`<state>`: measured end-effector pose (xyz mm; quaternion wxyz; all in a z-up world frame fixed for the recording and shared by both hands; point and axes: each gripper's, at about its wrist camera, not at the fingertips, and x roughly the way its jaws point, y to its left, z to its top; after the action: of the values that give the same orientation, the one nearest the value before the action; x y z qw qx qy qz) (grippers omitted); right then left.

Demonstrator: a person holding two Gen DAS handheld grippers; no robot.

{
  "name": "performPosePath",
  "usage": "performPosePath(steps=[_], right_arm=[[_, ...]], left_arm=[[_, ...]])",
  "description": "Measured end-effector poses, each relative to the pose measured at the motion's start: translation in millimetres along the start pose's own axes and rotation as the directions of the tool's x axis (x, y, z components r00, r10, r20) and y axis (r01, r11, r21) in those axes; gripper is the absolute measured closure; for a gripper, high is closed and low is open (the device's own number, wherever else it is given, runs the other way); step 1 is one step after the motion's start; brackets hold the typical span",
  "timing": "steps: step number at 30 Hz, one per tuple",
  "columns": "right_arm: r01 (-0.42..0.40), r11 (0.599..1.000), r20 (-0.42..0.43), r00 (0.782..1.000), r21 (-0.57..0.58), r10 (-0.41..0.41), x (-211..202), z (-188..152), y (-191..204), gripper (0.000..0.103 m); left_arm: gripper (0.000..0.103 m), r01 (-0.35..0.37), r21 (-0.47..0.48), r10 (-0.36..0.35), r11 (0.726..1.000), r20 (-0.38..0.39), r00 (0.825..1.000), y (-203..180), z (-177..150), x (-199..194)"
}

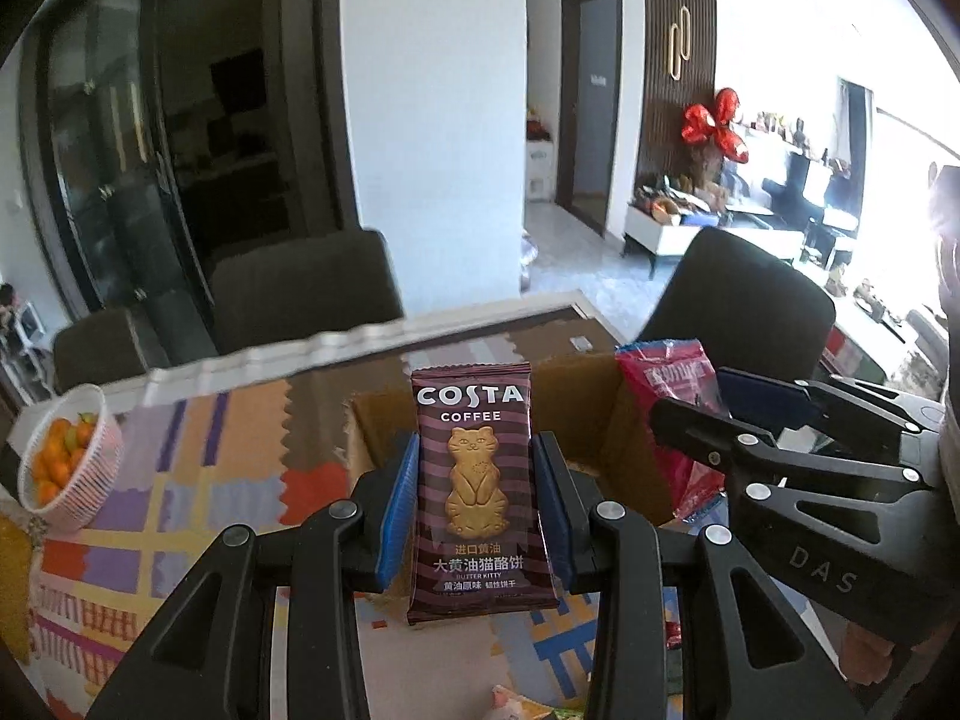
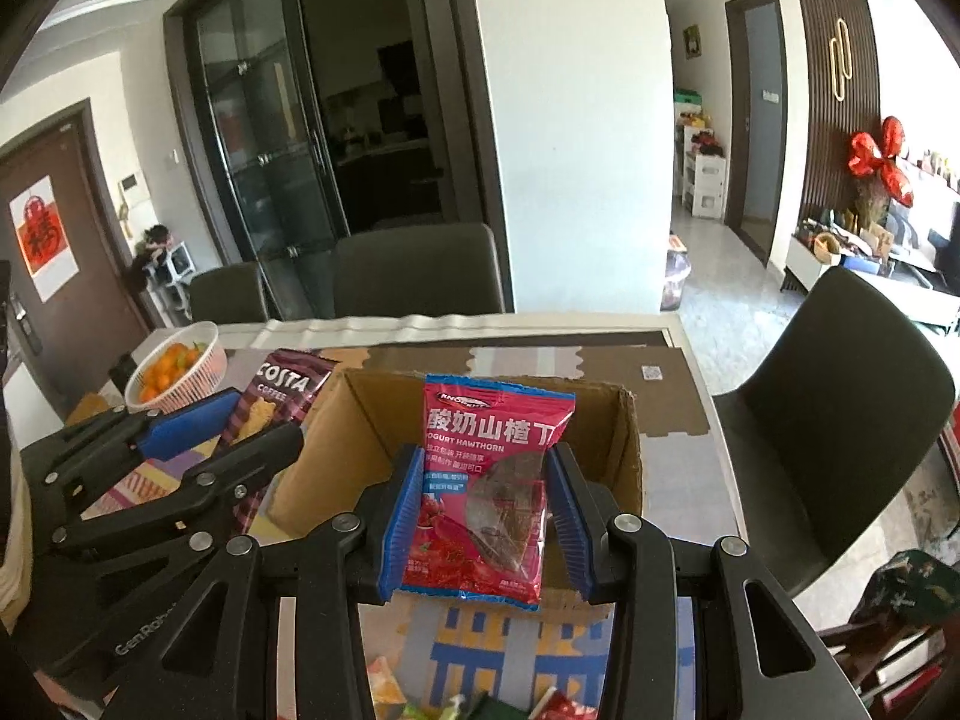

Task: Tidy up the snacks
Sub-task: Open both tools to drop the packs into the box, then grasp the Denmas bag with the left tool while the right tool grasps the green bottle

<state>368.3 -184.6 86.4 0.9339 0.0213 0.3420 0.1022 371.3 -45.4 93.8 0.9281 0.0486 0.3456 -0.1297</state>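
Snacks: a brown Costa Coffee cat-biscuit packet and a red yogurt-hawthorn packet with blue edges, each held upright in the air.
Left gripper: blue pads closed against both side edges of the biscuit packet, jaws narrowed to the packet's width.
Right gripper: blue pads pressed on both sides of the hawthorn packet, likewise narrowed to its width.
Open brown cardboard box: on the patterned colourful tablecloth, just behind both packets.
White basket of small oranges: on the table's left side, well apart from the box.
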Motion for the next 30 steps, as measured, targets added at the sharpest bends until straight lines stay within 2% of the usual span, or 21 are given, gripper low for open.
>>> performPosePath(steps=[7,10,11,12,20,30], right_arm=[[0.024,1.000,-0.045,0.999,-0.016,-0.024,23.0,4.4,-0.8,0.060],[0.029,0.999,-0.050,0.998,-0.018,-0.030,29.1,5.3,-1.4,0.056],[0.039,0.999,-0.052,0.998,-0.016,-0.039,29.0,4.2,-2.4,0.049],[0.048,0.999,-0.053,0.997,-0.011,-0.049,28.7,3.5,-3.1,0.048],[0.064,0.998,-0.016,0.998,-0.012,-0.064,0.4,-10.4,0.2,0.048],[0.042,0.997,0.039,0.998,-0.059,-0.040,-50.0,-38.7,19.5,0.048]], left_arm=[[0.062,0.022,-0.025,-0.024,0.999,-0.092,0.995,7.8,2.7,33.7],[0.058,0.010,-0.028,-0.012,1.000,-0.090,0.996,11.2,-0.6,32.9],[0.054,0.004,-0.027,-0.006,1.000,-0.086,0.996,11.6,-2.4,30.0],[0.053,0.001,-0.027,-0.003,1.000,-0.082,0.997,11.5,-3.6,27.1],[0.046,0.000,-0.040,-0.001,0.999,-0.039,0.999,15.7,-16.0,-12.7],[0.045,0.009,-0.003,-0.009,1.000,0.018,1.000,-1.8,-44.6,-67.6]])
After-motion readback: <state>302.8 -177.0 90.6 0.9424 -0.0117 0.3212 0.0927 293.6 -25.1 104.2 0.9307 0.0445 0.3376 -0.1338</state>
